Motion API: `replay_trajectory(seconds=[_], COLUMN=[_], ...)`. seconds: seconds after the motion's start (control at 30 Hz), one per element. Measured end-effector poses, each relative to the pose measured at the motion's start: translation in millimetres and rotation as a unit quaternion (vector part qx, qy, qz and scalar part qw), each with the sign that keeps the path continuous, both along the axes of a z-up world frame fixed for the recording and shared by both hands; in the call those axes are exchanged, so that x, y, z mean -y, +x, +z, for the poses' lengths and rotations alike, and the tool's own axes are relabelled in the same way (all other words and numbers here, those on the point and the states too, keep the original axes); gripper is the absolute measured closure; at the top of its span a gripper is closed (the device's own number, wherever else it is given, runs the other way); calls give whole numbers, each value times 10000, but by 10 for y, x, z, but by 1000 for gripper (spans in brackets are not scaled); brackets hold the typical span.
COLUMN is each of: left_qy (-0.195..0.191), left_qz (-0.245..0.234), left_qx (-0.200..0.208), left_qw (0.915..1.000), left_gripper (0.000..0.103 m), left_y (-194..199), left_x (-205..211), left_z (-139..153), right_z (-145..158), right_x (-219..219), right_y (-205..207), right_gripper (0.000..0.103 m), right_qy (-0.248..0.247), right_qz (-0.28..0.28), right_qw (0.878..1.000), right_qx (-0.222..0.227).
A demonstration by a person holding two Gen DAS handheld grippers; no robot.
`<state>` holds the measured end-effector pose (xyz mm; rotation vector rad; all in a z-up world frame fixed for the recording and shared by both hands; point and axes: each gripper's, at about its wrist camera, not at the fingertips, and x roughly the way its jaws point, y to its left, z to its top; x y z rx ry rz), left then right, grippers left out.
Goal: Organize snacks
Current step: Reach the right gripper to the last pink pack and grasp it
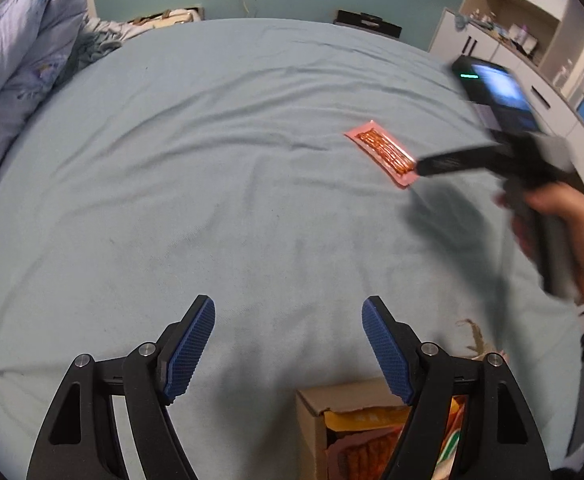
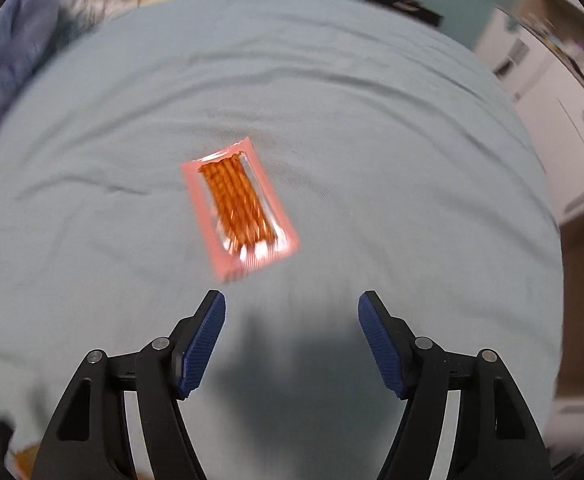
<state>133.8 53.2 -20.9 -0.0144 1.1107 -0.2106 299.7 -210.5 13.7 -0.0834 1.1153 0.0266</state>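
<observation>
A pink snack packet (image 1: 382, 152) with orange sticks lies flat on the light blue bed sheet (image 1: 212, 160). In the right wrist view the packet (image 2: 238, 208) lies just ahead of my right gripper (image 2: 292, 304), which is open and empty. In the left wrist view the right gripper's fingers (image 1: 452, 164) reach the packet's near end. My left gripper (image 1: 288, 308) is open and empty, above a cardboard box (image 1: 312, 412) holding snack packets at the bottom of the view.
A crumpled lilac duvet (image 1: 20, 68) lies at the left of the bed. White cabinets and shelves (image 1: 532, 40) stand to the right. A black bag (image 1: 368, 22) sits beyond the far bed edge.
</observation>
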Motion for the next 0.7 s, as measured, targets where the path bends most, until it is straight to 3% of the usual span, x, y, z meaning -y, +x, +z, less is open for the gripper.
replay_trajectory(seconds=[0.17,0.23,0.27,0.33,0.4,0.47,0.57,0.63,0.7], left_qy=[-86,-107,-111,-109,-125,-142,-165,-161,-140], left_qz=[75,87,90,99,106,113,119,114,74], left_qx=[-80,-96,-89,-78,-81,-92,-83,-67,-19], left_qw=[9999,9999,9999,9999,9998,9998,9998,9998,9999], left_gripper=[26,26,26,26,26,26,26,26,26], left_y=[32,39,45,50,50,52,43,28,-10], left_x=[-28,-34,-34,-37,-40,-44,-78,-79,-64], left_z=[-12,-10,-9,-3,2,5,14,28,54], right_z=[-264,-324,-312,-353,-514,-557,-558,-520,-518], right_x=[-386,-488,-495,-467,-344,-288,-308,-284,-220], right_y=[718,910,993,1114,1165,1135,1003,852,683], right_gripper=[35,17,12,9,9,9,29,67,72], right_qy=[-677,-813,-809,-526,328,637,613,700,867], right_qz=[483,549,455,301,4,-150,-11,26,49], right_qw=[9956,9942,9951,9971,9962,9948,9952,9943,9910], right_qx=[-433,-439,-343,-454,-808,-776,-757,-810,-1022])
